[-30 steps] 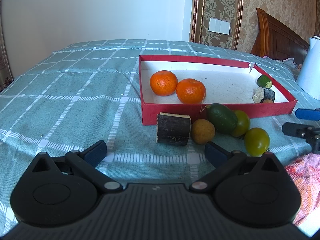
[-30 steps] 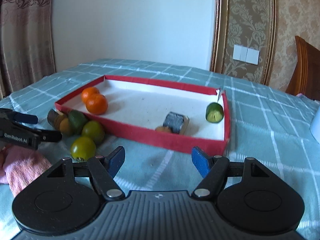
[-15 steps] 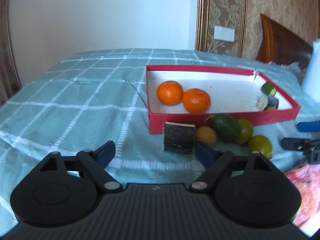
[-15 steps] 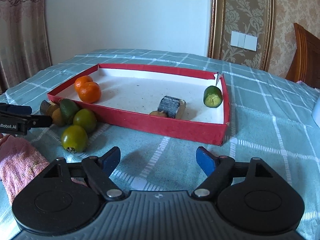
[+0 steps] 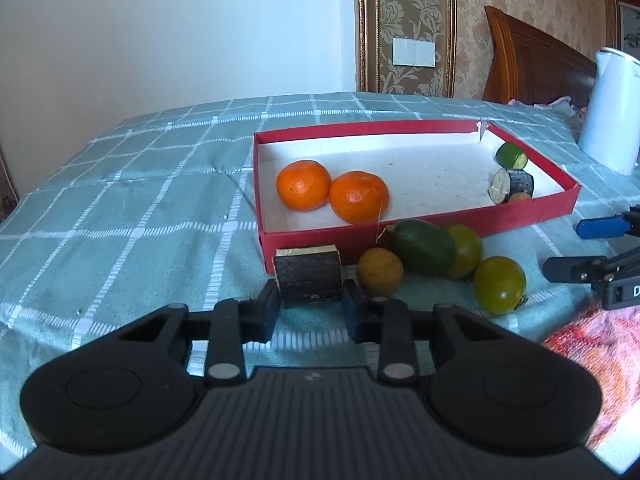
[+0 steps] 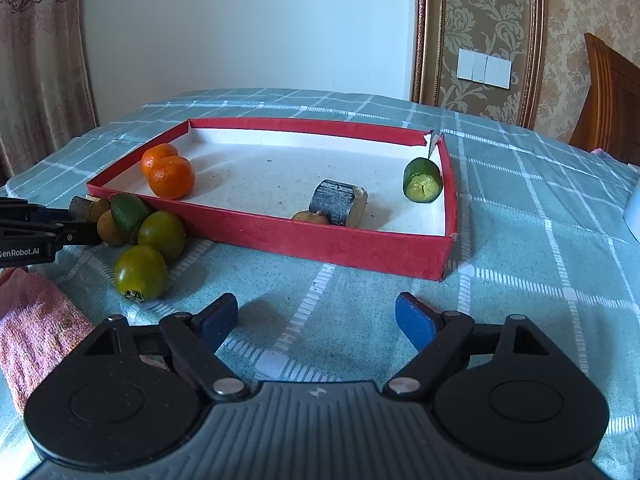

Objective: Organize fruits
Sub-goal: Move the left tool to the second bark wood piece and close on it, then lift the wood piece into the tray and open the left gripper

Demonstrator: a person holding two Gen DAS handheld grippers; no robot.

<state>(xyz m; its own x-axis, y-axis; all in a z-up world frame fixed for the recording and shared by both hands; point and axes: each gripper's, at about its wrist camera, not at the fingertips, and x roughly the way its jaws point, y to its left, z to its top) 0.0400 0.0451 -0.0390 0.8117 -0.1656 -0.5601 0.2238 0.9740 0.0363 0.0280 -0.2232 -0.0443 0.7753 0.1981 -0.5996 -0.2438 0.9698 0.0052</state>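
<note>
Right wrist view, "GenRobot.AI" lettering on left hand-held gripper [image 6: 86,222]

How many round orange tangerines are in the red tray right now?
2. One round orange tangerine sits near the red tray's left wall, the other tangerine touching it on its right. None looks hidden.

Soft daylight fills both views and casts faint shadows under the fruit. The white wall [image 5: 180,32] glows brightest toward 11 o'clock. Fisheye bending curves the edges; corners darken. Focus is fairly sharp, slightly grainy.
</note>
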